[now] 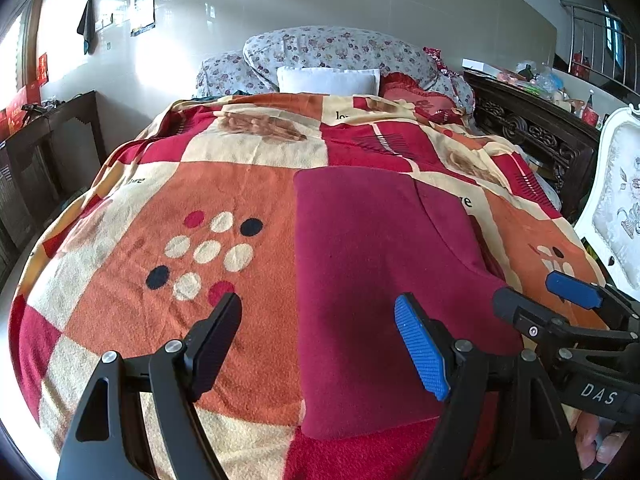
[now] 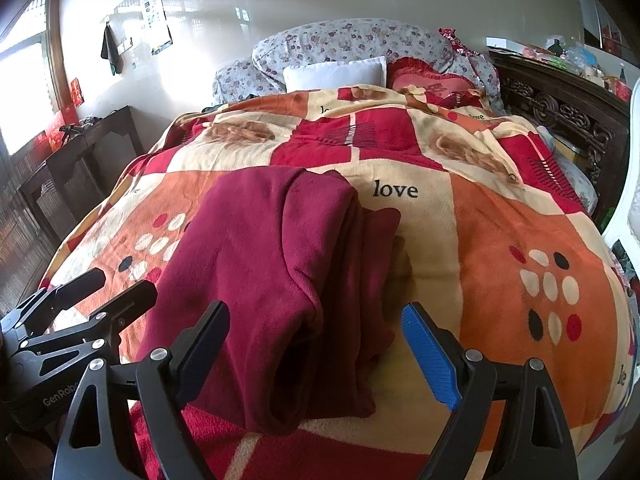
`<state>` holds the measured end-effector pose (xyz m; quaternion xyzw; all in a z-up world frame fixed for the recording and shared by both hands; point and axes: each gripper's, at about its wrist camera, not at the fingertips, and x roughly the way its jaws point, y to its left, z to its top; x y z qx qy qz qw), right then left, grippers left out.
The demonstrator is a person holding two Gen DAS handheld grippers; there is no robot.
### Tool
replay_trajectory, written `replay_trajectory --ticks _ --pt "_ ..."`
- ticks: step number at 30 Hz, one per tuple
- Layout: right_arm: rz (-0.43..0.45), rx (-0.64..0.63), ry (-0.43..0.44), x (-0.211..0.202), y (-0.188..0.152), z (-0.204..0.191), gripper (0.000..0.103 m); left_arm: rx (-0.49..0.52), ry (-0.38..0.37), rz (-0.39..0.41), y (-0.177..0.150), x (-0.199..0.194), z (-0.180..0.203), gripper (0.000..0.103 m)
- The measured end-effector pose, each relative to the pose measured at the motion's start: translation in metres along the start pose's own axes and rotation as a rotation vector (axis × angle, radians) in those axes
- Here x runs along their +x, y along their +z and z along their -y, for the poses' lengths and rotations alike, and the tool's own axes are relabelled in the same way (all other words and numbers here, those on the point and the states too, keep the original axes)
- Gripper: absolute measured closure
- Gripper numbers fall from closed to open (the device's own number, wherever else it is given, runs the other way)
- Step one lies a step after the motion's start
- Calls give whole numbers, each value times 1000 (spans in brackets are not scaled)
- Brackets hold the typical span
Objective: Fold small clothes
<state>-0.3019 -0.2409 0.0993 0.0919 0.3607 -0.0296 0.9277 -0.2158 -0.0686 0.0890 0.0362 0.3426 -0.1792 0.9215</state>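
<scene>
Right wrist: folded maroon garment (image 2: 272,280) on blanket (image 2: 520,240); both tongs (image 2: 316,348) (image 1: 318,344) gape wide, empty

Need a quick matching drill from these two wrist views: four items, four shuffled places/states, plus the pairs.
Items:
1. maroon garment
2. white pillow
3. left hand-held gripper
4. dark cloth

Places/states:
A. hanging on the wall
B. open, holding nothing
C. folded on the blanket
D. at the head of the bed, against the floral bedding

Pairs: 1-C, 2-D, 3-B, 4-A
</scene>
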Motion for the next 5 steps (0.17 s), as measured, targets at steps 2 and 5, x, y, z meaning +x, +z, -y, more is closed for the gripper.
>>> replay_trajectory --ticks 2,5 --pt "1 2 1 0 0 1 12 12 -4 19 -1 -1 1 25" --pt "-1 0 -1 0 0 1 12 31 10 28 1 -1 1 25"
